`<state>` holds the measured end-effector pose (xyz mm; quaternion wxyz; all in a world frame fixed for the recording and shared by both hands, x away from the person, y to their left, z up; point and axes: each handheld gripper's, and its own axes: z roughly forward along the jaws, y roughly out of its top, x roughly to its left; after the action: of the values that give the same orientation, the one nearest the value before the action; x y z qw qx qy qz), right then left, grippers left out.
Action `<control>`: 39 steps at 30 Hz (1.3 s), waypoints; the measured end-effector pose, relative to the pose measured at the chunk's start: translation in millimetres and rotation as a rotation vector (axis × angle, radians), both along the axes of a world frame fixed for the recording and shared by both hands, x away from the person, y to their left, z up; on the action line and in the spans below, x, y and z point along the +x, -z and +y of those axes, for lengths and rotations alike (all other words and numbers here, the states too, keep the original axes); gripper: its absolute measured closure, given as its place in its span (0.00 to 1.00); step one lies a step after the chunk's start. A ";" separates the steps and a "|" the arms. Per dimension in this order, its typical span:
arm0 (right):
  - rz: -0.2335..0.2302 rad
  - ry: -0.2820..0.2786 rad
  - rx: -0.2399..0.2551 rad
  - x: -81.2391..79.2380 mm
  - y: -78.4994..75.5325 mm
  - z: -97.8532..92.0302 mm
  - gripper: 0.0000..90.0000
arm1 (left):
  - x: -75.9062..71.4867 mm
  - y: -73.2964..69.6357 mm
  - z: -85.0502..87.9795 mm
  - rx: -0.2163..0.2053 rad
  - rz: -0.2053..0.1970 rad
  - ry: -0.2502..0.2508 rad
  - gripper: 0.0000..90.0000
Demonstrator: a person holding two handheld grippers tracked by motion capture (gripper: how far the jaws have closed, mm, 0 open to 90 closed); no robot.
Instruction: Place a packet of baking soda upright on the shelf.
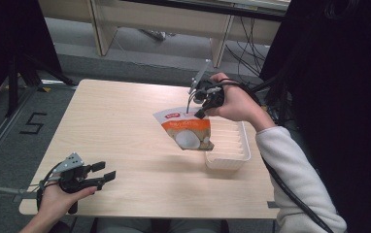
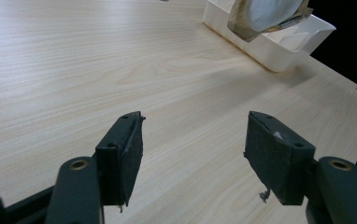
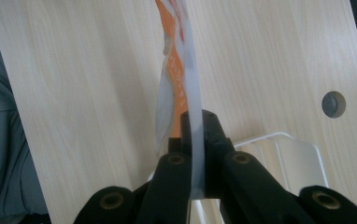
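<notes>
An orange and white snack pouch (image 1: 187,130) hangs in the air over the left end of a white ribbed tray (image 1: 244,145). My right gripper (image 1: 200,114) is shut on the pouch's top right edge and points down. In the right gripper view the thin pouch edge (image 3: 193,102) runs up between the closed black jaws of the right gripper (image 3: 196,122), with the tray (image 3: 298,158) below. My left gripper (image 1: 104,172) rests low at the table's front left, open and holding nothing. In the left gripper view the left gripper (image 2: 193,140) has its pads wide apart over bare wood; the pouch (image 2: 265,16) and tray (image 2: 279,46) lie far ahead.
The light wooden table (image 1: 120,131) has a round cable hole (image 3: 333,103) near the tray. Behind the table's far edge stand wooden furniture legs (image 1: 101,29) and loose cables (image 1: 246,48). A dark tripod (image 1: 16,68) is at the left. Grey floor surrounds the table.
</notes>
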<state>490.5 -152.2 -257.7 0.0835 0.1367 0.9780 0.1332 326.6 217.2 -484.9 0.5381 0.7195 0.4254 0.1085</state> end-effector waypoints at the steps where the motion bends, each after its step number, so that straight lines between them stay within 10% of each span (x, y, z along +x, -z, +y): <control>1: -0.005 -0.014 -0.017 1.5 -1.4 -1.9 1.00 | -0.1 0.0 0.0 0.002 0.000 -0.003 0.40; 39: -0.026 0.030 -0.027 0.7 -12.8 -36.5 1.00 | -0.1 0.1 -0.8 -0.007 0.006 -0.010 0.40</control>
<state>491.2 -188.6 -244.9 0.1003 0.1486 0.9764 0.1203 326.5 216.4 -484.9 0.5387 0.7158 0.4311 0.1078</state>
